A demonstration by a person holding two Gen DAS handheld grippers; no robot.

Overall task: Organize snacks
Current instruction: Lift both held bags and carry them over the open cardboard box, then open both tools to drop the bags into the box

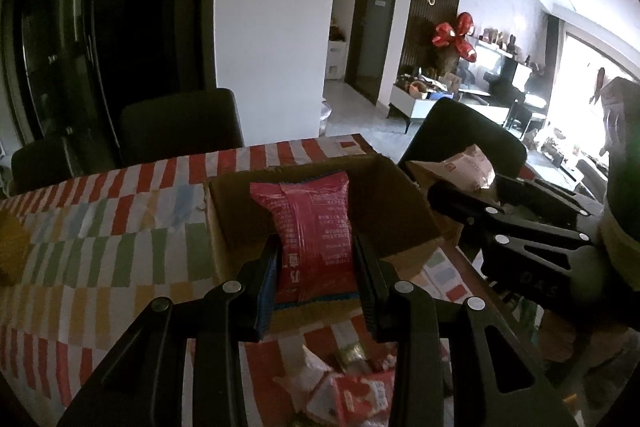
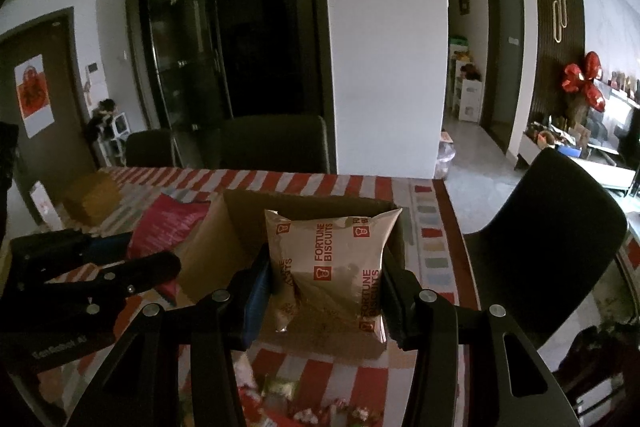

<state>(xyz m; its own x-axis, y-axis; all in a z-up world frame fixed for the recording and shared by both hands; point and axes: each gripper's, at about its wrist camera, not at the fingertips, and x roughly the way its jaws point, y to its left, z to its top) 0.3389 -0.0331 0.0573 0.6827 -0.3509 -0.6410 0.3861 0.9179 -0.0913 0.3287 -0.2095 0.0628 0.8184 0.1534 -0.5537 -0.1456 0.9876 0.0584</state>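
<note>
**Both grippers loaded, packets held over the open carton**

Left gripper (image 1: 316, 283): jaws pinch a red plastic snack packet with small white print (image 1: 314, 223) by its lower part, one pad on each side edge. The packet stands upright between the jaws and rises above them, its top in front of the carton's interior.

Right gripper (image 2: 326, 291): jaws pinch a beige foil pillow packet printed "FORTUNE BISCUITS" in red (image 2: 332, 267), again at the two side edges. The packet is puffed, upright, slightly tilted, and reaches well beyond the jaw tips.

Open brown cardboard carton (image 1: 400, 203): lies just ahead of both pairs of jaws, flaps spread. What lies on its floor cannot be made out.

The carton sits on a tabletop covered by a cloth with red, green, yellow and blue blocks on white (image 1: 100, 227).

Below and behind the left jaws, a loose heap of small red-and-white snack packets (image 1: 352, 387) lies on the cloth, partly hidden by the gripper frame.

A dark high-backed chair (image 2: 552, 251) stands right of the right jaws, at the tabletop's edge.
</note>
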